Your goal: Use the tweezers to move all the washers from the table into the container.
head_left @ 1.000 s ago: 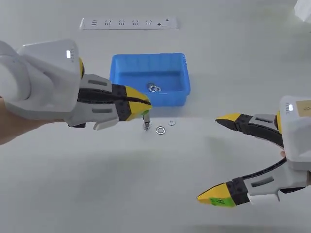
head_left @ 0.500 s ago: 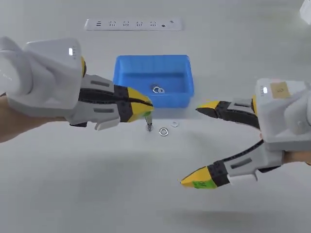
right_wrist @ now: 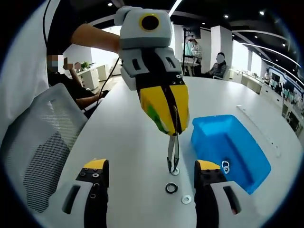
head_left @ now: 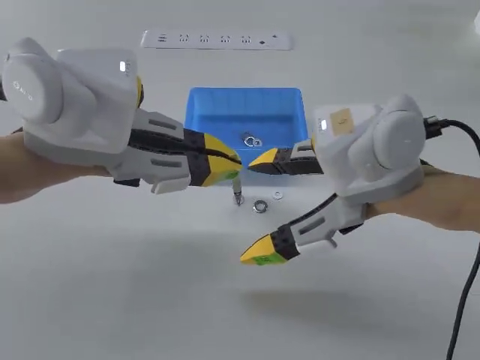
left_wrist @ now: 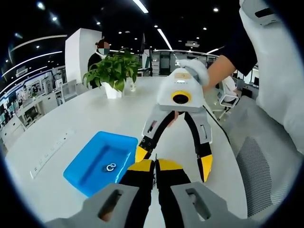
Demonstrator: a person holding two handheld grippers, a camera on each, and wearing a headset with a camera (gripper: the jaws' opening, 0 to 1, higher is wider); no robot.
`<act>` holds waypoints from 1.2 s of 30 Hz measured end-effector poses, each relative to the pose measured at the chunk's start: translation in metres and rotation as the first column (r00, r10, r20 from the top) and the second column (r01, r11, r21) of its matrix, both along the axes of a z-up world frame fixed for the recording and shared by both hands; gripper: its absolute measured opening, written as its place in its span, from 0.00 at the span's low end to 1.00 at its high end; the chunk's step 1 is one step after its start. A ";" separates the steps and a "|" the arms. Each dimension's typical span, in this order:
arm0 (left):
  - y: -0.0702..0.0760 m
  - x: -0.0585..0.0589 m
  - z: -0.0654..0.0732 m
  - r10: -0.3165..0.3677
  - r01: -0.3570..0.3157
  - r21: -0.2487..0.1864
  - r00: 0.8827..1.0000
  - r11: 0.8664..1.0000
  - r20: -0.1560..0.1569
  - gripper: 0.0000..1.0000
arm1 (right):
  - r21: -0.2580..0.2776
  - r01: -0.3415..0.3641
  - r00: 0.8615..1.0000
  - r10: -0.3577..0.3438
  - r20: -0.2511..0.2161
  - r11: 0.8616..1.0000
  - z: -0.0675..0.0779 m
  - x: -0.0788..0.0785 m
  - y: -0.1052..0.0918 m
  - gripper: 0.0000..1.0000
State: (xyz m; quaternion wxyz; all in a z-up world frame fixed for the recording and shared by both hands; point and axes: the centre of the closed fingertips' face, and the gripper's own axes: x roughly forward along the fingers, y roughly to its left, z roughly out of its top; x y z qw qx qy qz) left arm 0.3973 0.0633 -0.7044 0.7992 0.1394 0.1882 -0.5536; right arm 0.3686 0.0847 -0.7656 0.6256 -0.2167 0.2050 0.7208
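1. Left hand-held gripper: clamped shut on slim metal tweezers; tips down at one small silver metal washer on the white tabletop.
2. Right hand-held gripper: wide open, empty; brought in from the right over the last second, now straddling the loose washers.
3. Some washers already in the blue rectangular plastic container; task judged part done.
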 end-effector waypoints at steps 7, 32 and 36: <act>0.000 0.001 -0.001 -0.008 0.008 0.008 1.000 1.000 -0.010 0.05 | -0.004 -0.018 1.000 0.018 0.012 1.000 -0.004 0.010 0.009 0.53; -0.001 -0.001 -0.003 -0.001 0.002 0.013 1.000 1.000 -0.019 0.05 | -0.018 -0.037 0.997 0.038 0.060 0.999 -0.003 0.022 0.011 0.10; -0.003 -0.002 -0.003 0.002 -0.002 0.004 1.000 1.000 -0.025 0.06 | -0.018 -0.037 0.997 0.038 0.066 0.999 -0.002 0.022 0.010 0.10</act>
